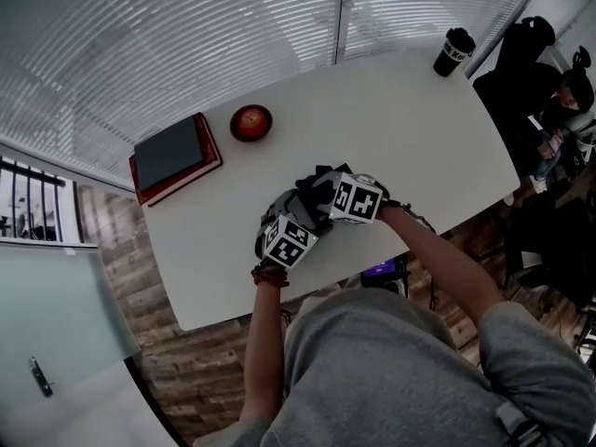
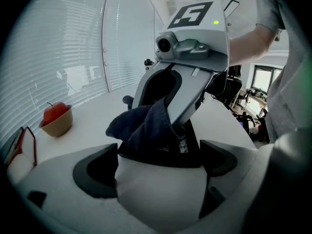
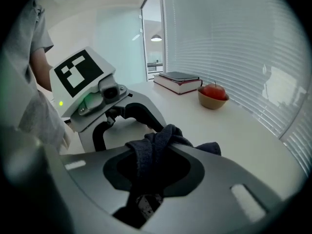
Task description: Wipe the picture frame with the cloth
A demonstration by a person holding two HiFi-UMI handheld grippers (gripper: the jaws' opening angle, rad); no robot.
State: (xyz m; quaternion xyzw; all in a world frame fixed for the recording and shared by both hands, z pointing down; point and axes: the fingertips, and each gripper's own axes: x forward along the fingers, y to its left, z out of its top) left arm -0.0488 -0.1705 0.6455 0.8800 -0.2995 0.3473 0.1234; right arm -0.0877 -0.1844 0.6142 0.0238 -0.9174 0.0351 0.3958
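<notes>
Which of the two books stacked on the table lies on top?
The dark grey book lies on top. The red book is under it and is larger, so its cover shows past the grey book's edge.

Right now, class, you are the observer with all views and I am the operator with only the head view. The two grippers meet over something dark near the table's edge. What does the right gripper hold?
Observer: Its own view shows the right gripper shut on the dark cloth.
Operator: And the left one?
Observer: The left gripper has its jaws on either side of a pale thing with a dark top edge, apparently the picture frame.
Operator: Is the cloth on it?
Observer: Yes. In the left gripper view the cloth lies bunched against that dark edge.
</notes>
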